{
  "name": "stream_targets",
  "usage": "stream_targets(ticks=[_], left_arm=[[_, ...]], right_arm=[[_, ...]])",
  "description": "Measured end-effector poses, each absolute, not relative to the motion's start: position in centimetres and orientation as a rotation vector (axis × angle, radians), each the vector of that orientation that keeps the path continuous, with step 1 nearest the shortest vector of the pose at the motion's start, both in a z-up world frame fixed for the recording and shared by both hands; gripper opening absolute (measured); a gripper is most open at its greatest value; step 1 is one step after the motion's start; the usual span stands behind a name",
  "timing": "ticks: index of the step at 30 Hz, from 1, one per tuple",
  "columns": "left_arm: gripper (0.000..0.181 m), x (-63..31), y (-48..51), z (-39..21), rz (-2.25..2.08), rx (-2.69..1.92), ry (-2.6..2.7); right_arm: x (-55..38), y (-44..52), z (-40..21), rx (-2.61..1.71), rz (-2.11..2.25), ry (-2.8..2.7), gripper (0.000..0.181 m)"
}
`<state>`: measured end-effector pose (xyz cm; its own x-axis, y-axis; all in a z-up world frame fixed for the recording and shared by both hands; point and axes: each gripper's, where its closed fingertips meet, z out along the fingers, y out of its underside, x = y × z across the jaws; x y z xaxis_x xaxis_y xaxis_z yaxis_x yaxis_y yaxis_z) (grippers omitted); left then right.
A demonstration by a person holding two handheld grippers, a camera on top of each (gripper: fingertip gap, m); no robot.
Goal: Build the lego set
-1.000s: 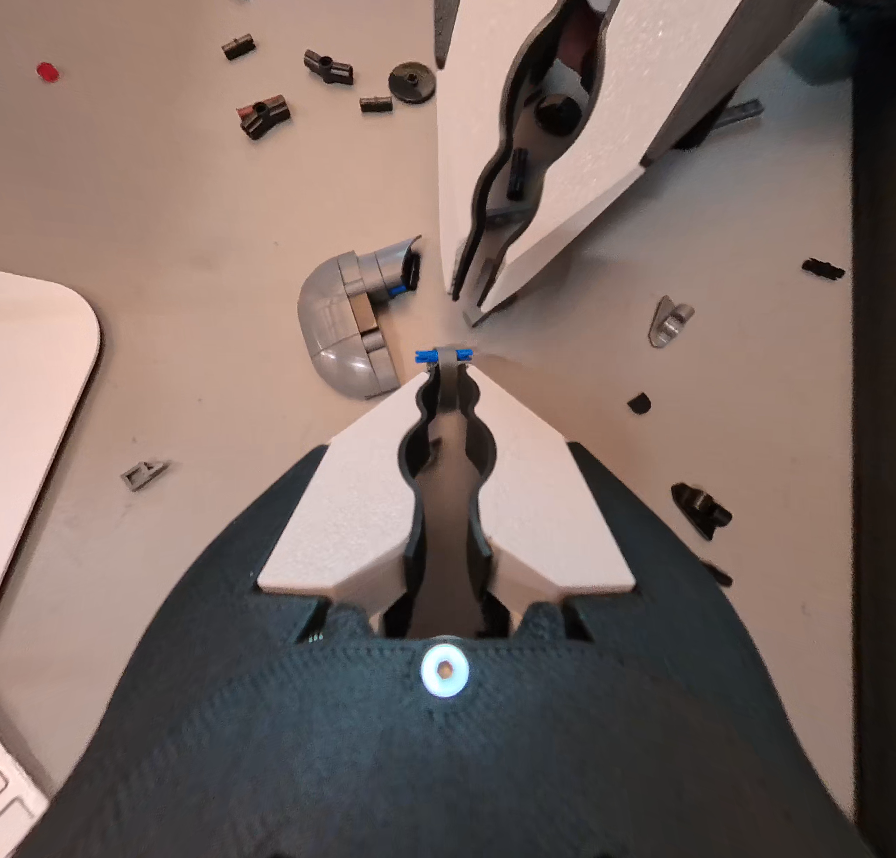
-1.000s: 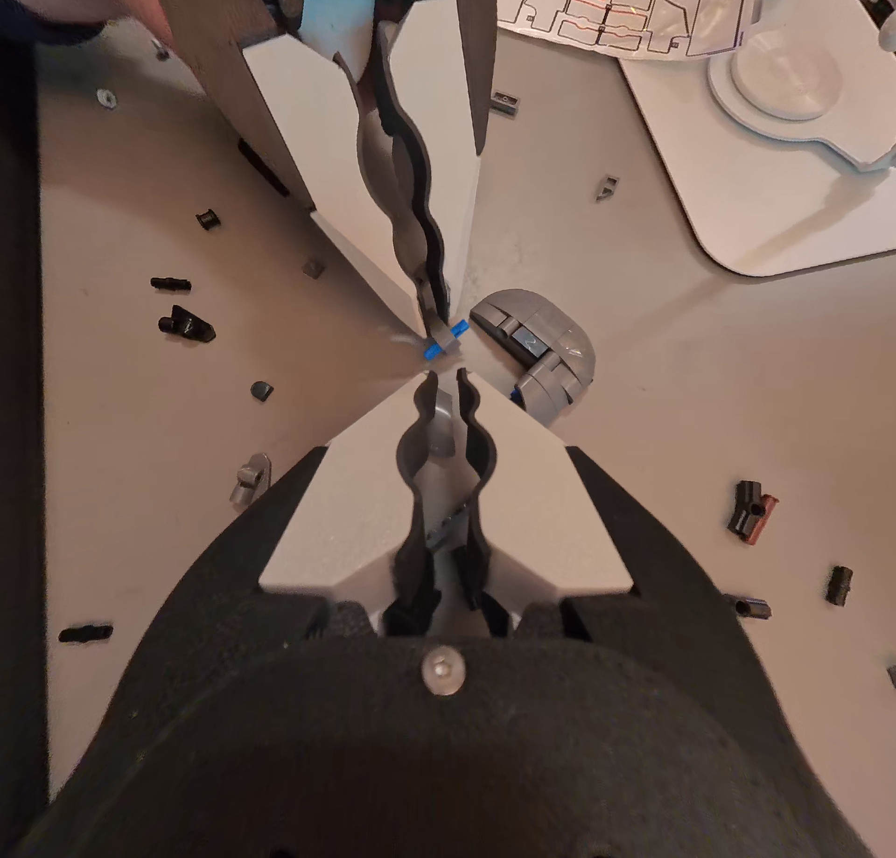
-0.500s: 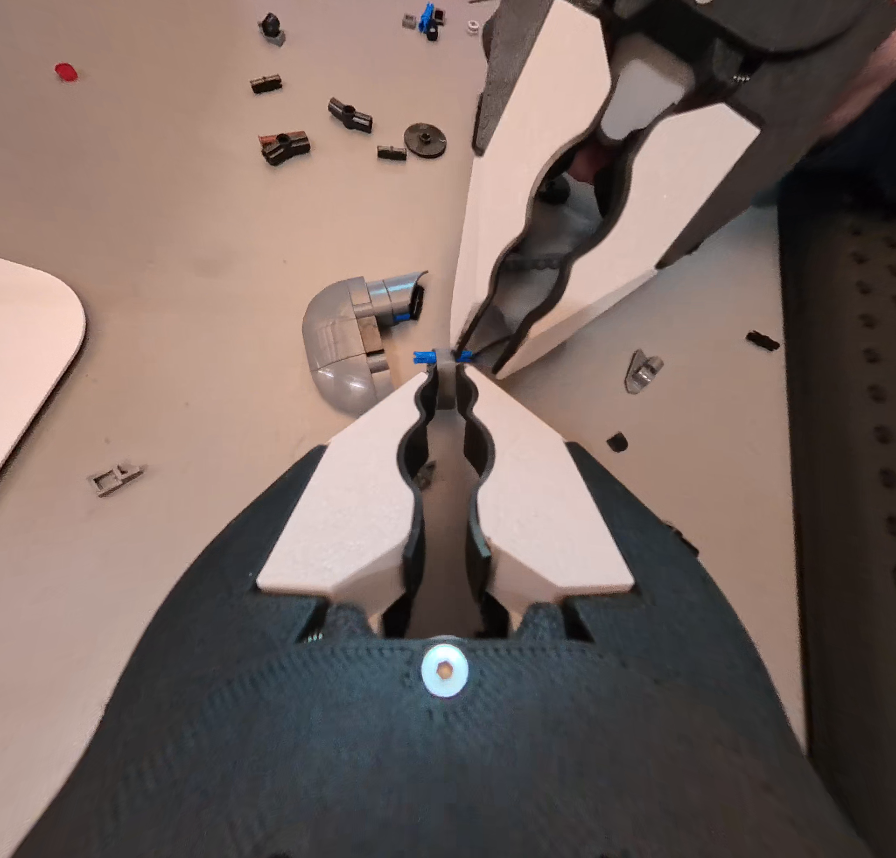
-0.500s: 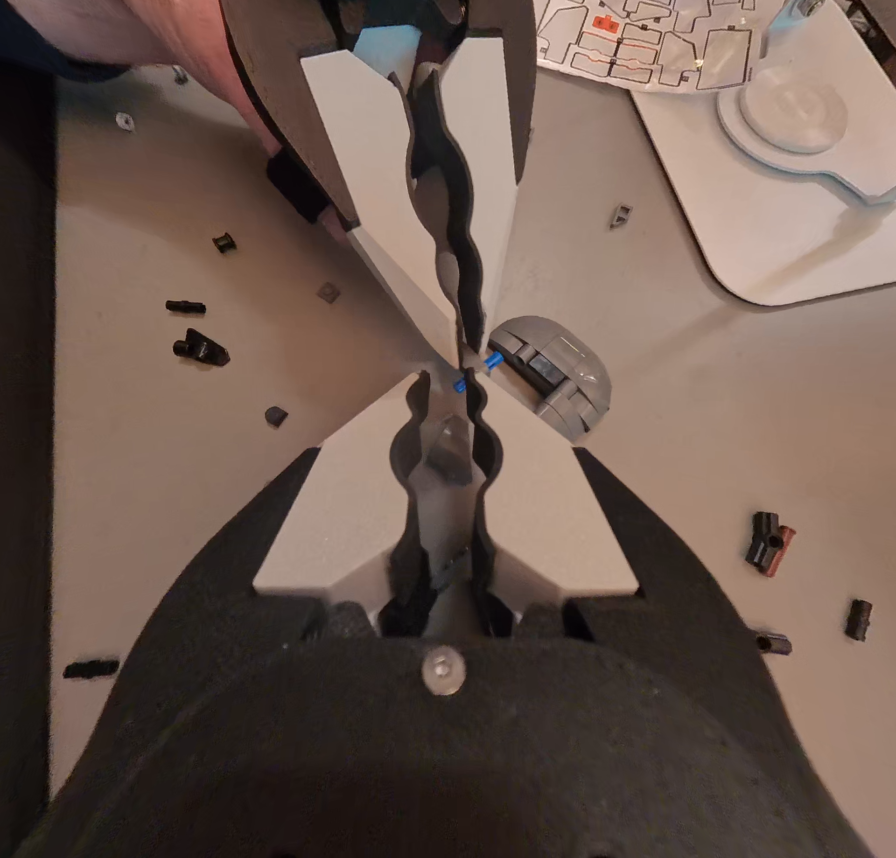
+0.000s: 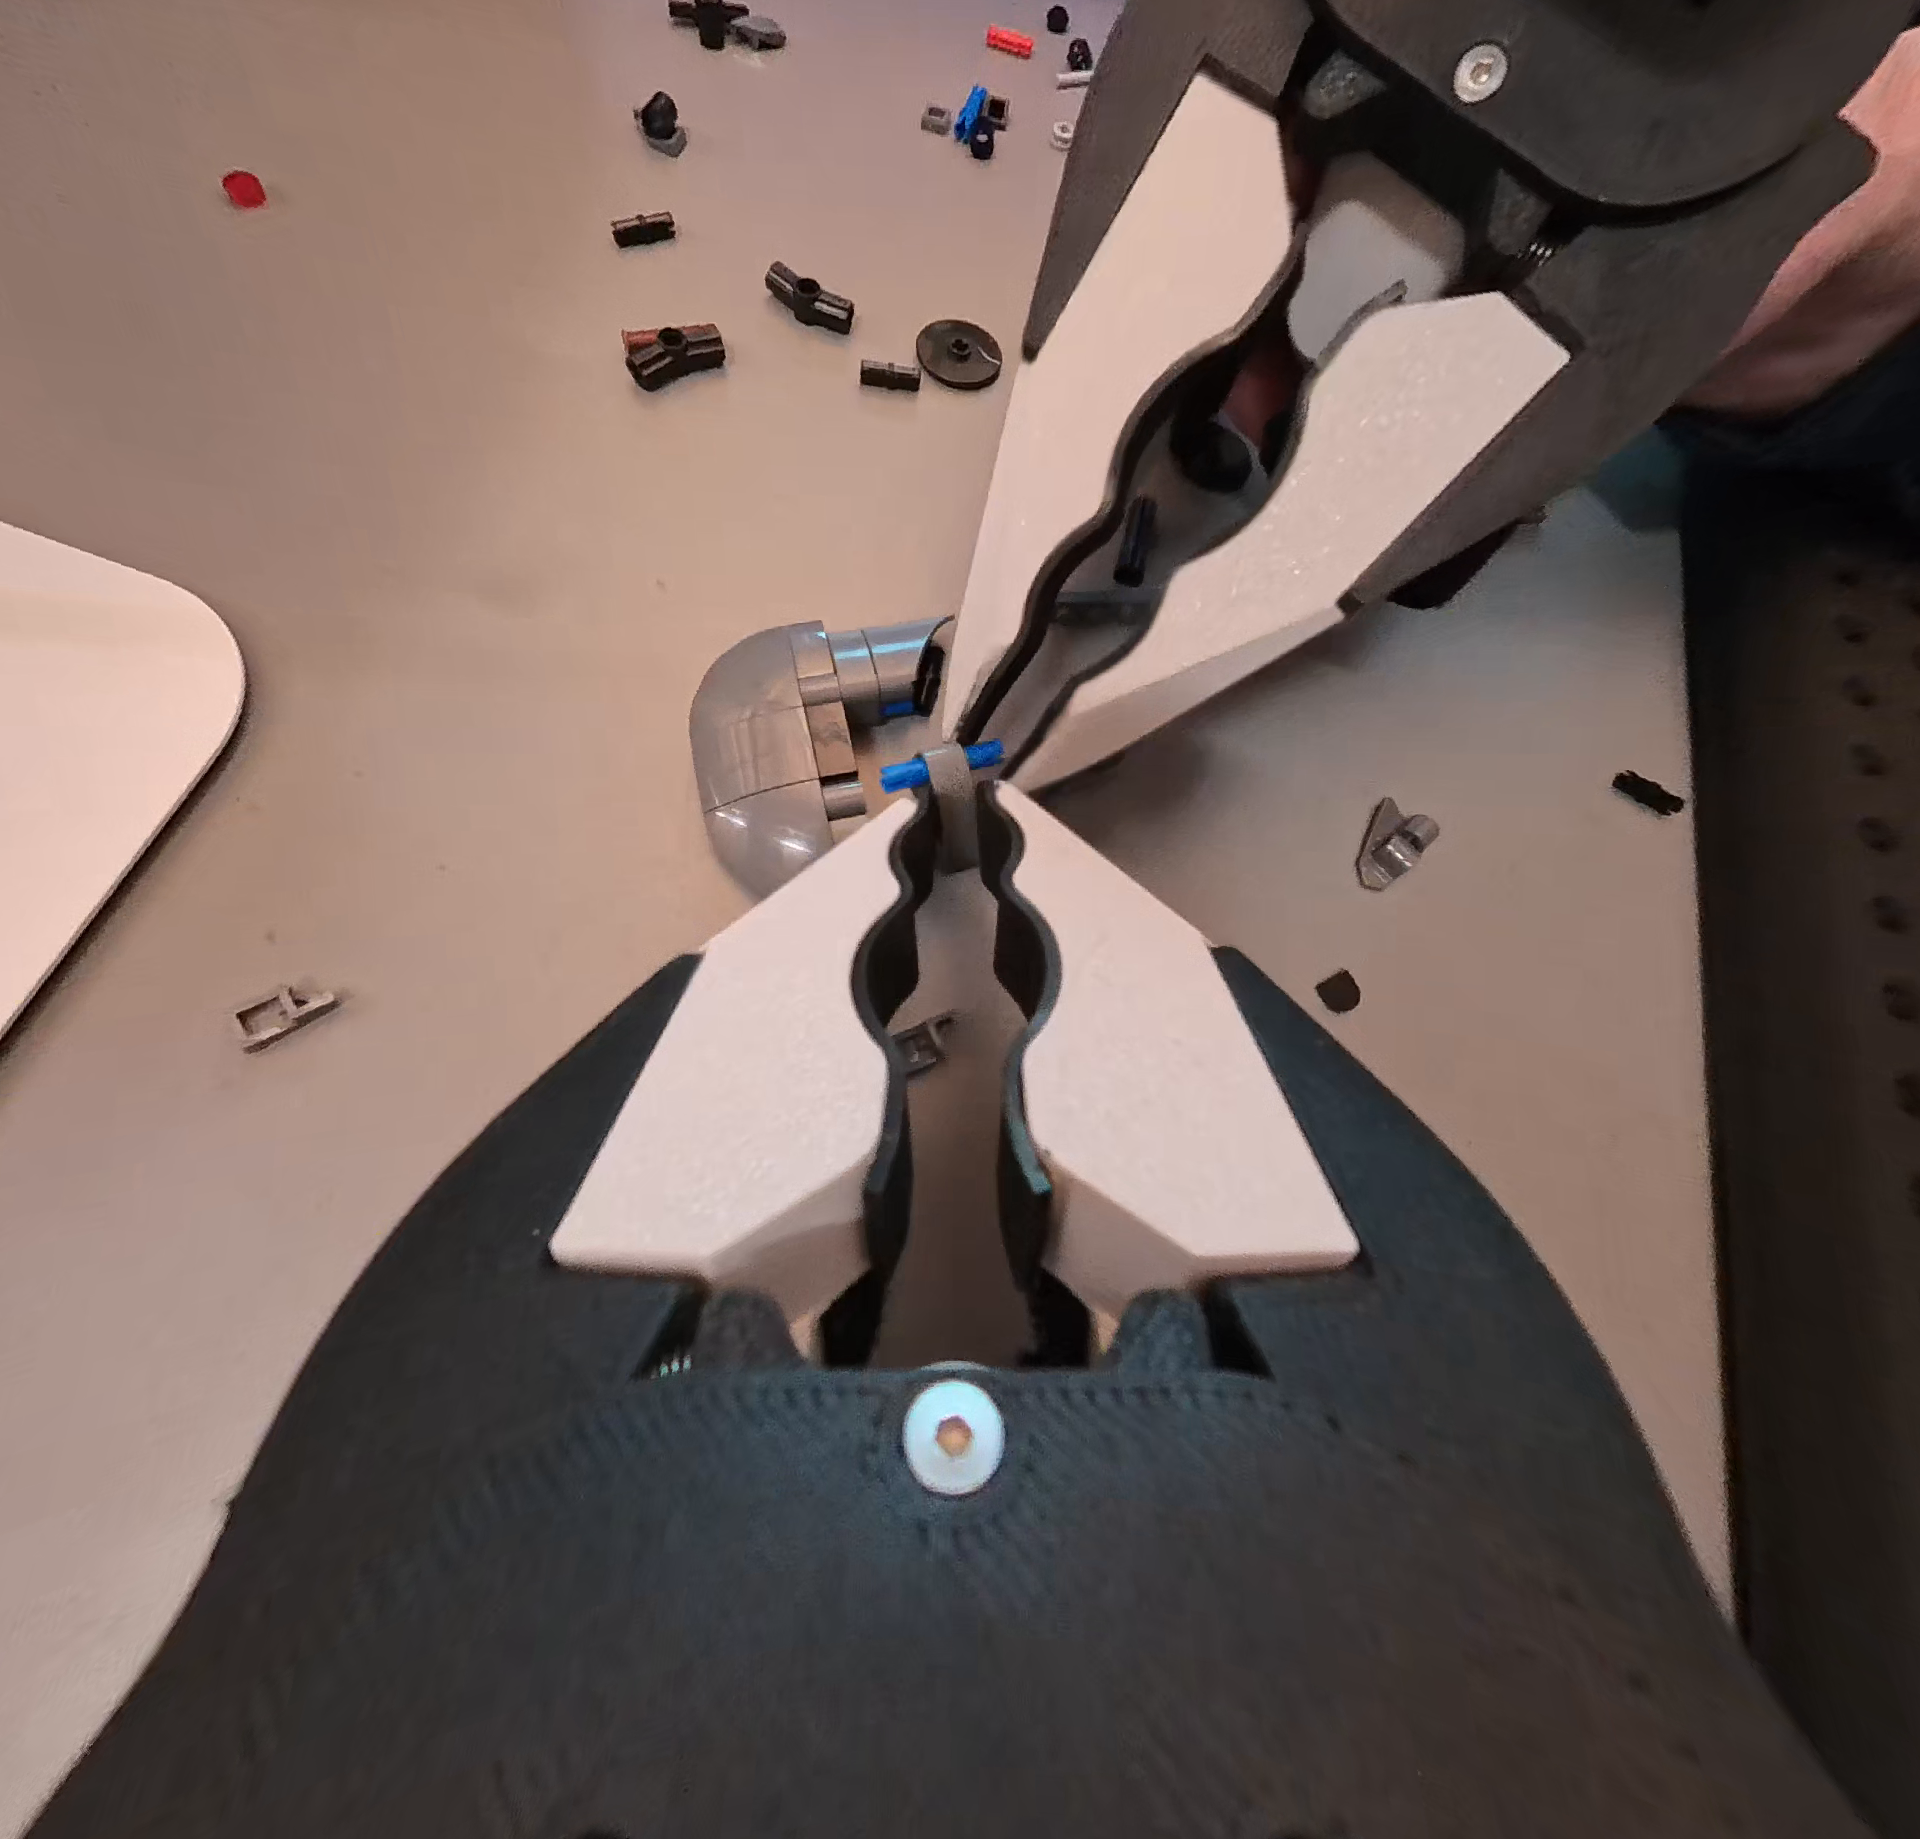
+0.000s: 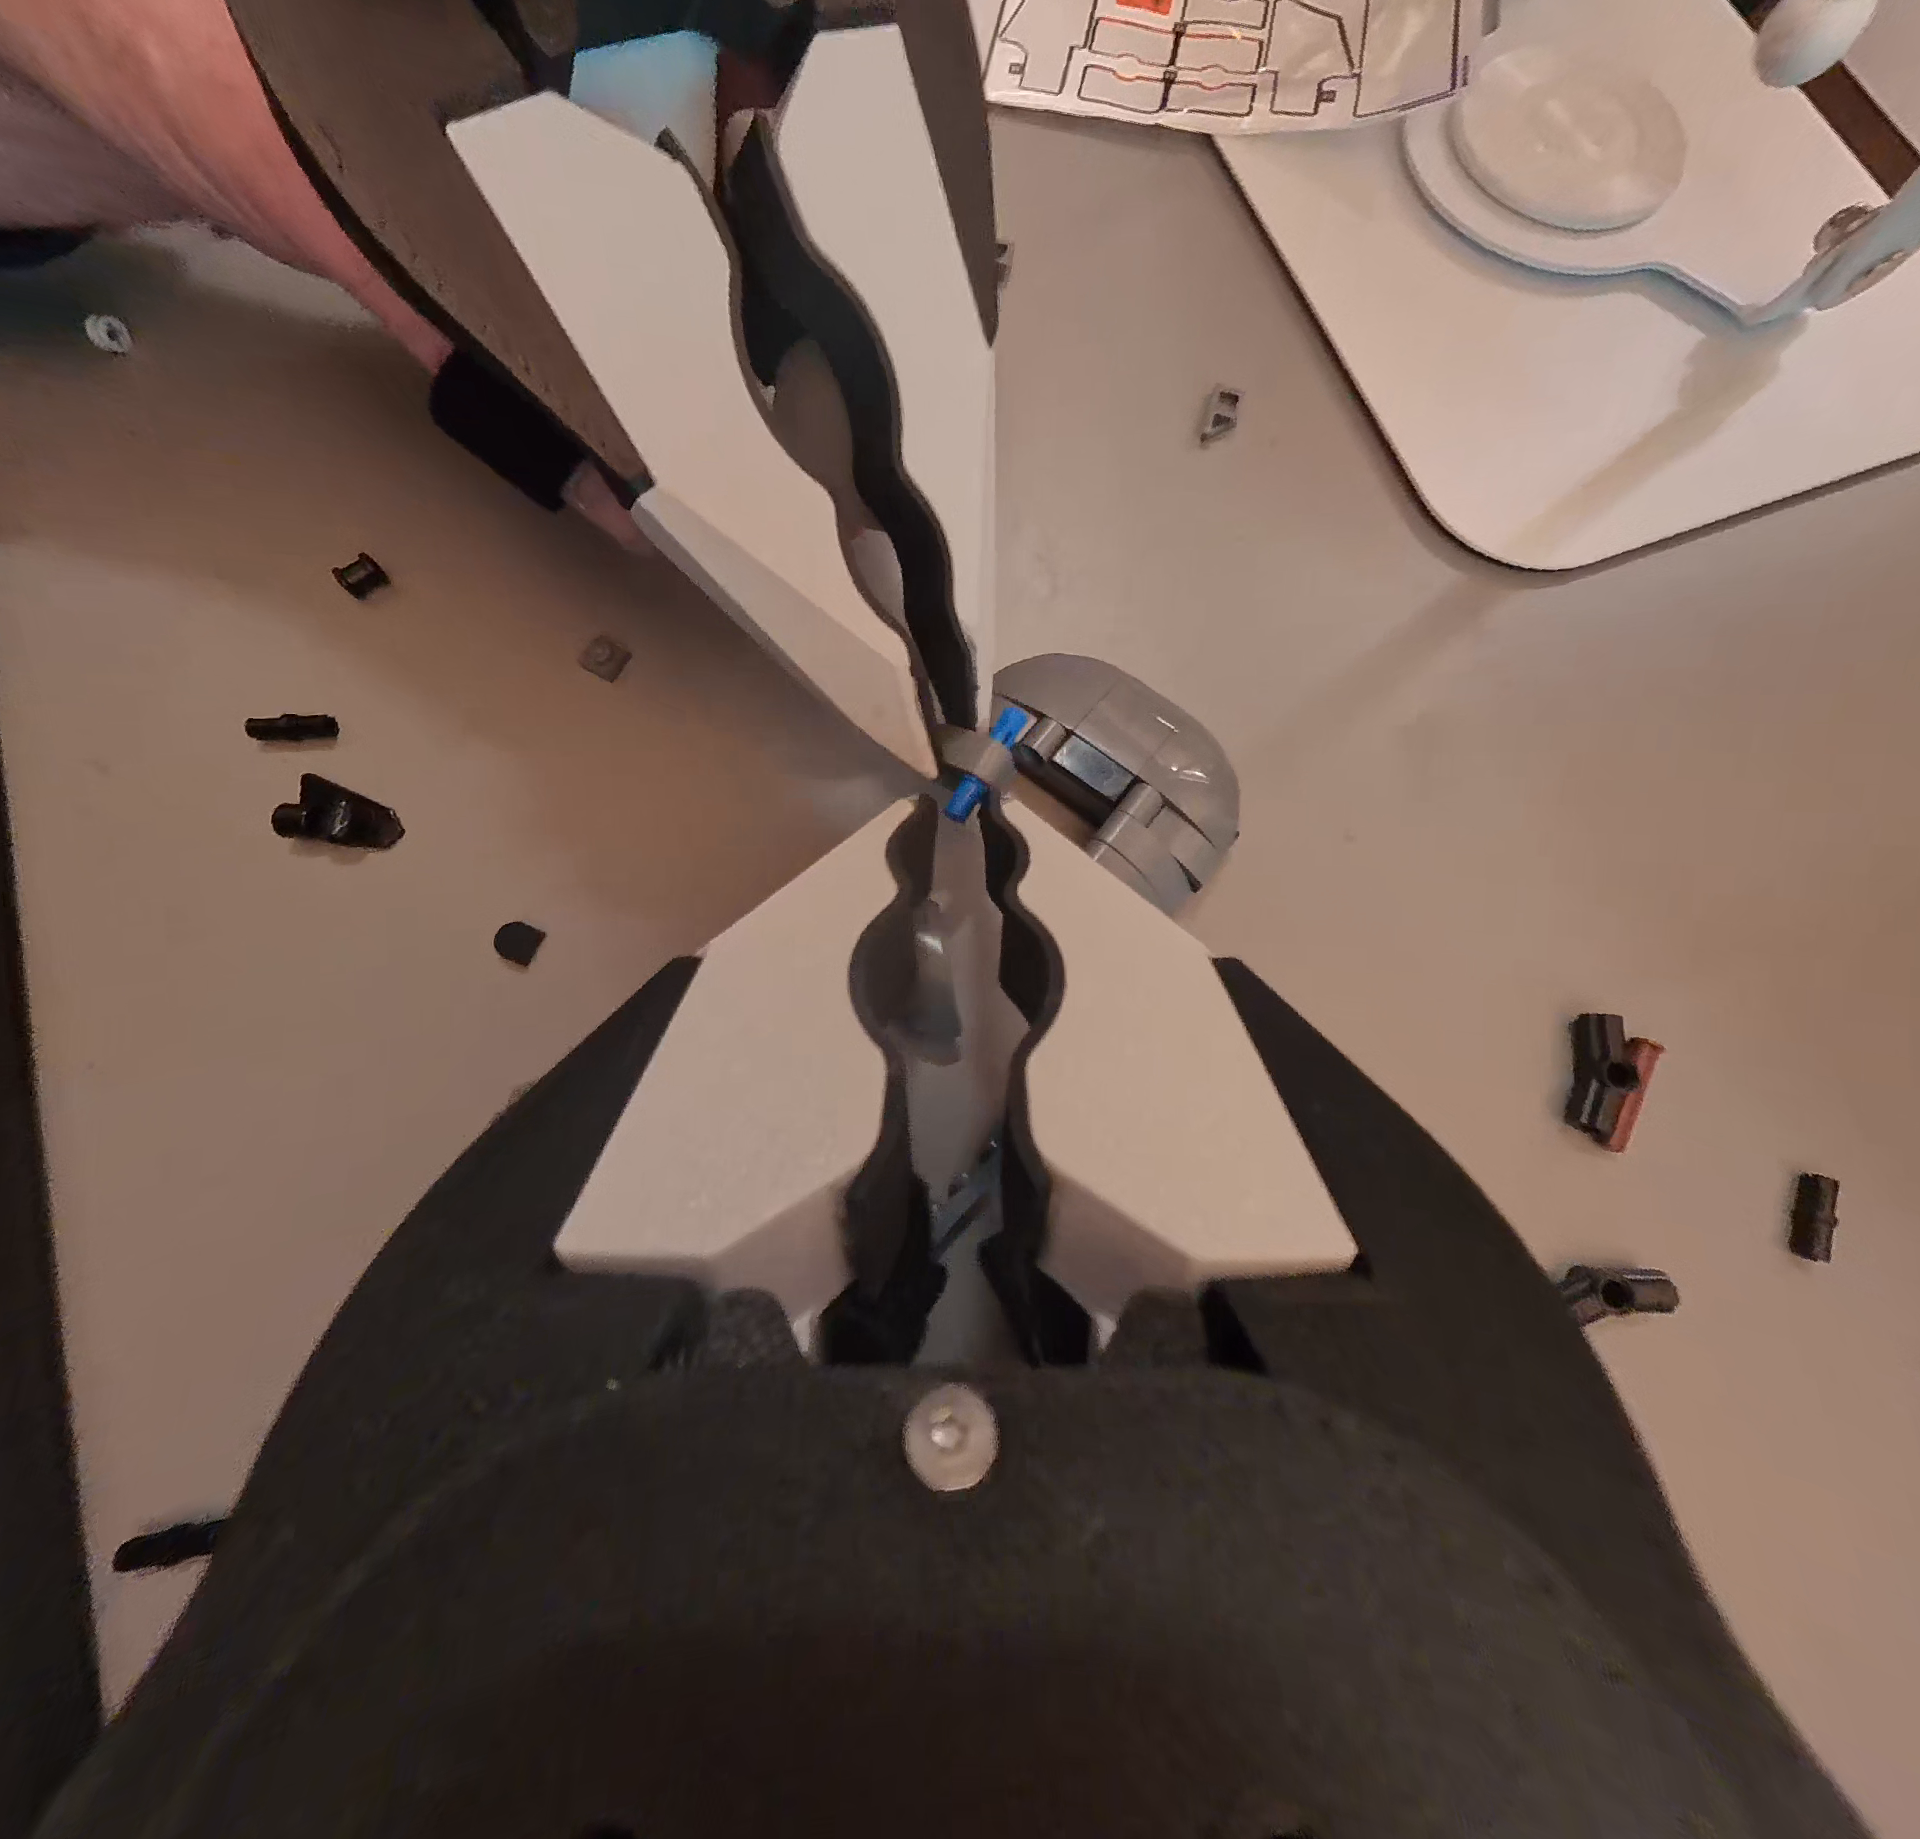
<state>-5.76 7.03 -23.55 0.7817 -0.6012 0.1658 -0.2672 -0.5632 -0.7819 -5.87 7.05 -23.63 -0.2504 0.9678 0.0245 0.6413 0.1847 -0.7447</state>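
My left gripper is shut on a small grey connector with a blue pin through it, held just above the table. My right gripper meets it tip to tip, coming in from the upper right in the left wrist view. Its jaws stand narrowly apart with a dark grey piece between them, and the blue pin's end sits at its fingertips. A grey rounded lego assembly lies on the table just beside both tips; it also shows in the right wrist view.
Several small black and grey pieces lie scattered on the table, with a red one and another grey piece. A white board carries a stand base and an instruction sheet. A dark mat borders the right. The grippers are tip to tip, or close to it.
The two grippers have closed the gap: the right gripper's tips, apart from the blue pin a second ago, now touch it. Both grippers have tilted up slightly.
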Motion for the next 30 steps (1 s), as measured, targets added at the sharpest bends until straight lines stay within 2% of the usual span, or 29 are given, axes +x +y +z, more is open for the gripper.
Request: stream_targets(ticks=[8, 30], left_arm=[[0.006, -5.62, 7.28, -23.07, -0.562, -2.155, 0.606], [0.013, -5.58, 7.02, -23.08, -0.390, -2.123, 0.764]], right_arm=[[-5.97, 7.73, -23.67, -1.538, 0.834, -1.925, 0.016], [-5.82, 8.02, -23.87, -1.522, 0.791, -1.945, 0.002]])
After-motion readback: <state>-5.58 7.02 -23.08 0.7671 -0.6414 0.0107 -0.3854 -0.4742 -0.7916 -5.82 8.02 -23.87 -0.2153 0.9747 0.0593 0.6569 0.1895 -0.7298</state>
